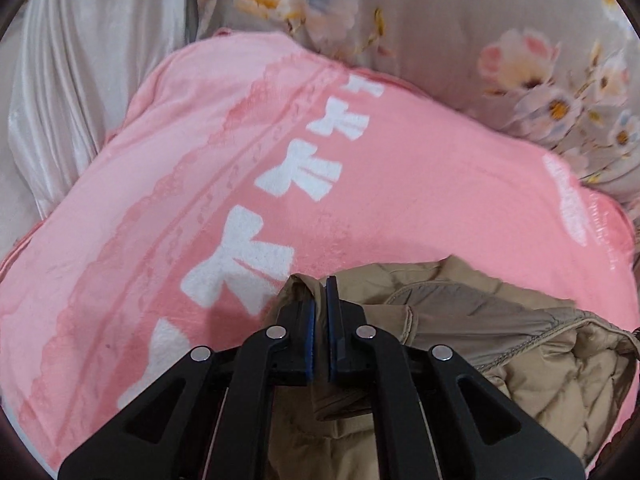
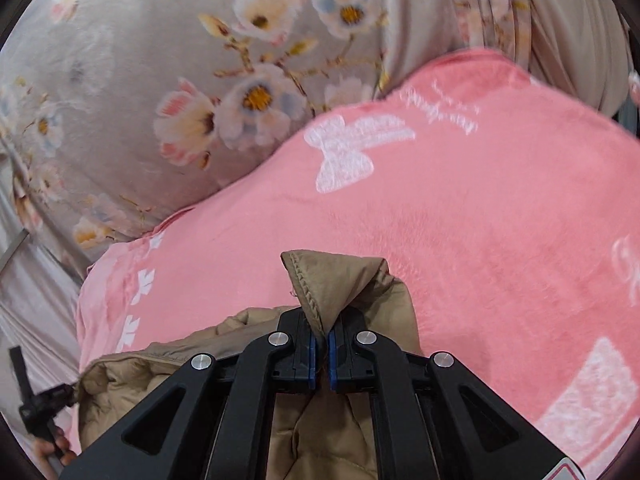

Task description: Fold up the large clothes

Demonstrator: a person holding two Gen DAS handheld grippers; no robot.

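A tan quilted jacket lies on a pink blanket and spreads to the lower right of the left wrist view. My left gripper is shut on a fold of the jacket's edge. In the right wrist view the same jacket bunches up under and in front of the fingers. My right gripper is shut on a stitched corner of the jacket, which sticks up above the jaws. The left gripper shows small at the lower left of that view.
The pink blanket has white bow prints and covers most of the surface. Behind it lies grey floral bedding. A pale satin cloth hangs at the far left.
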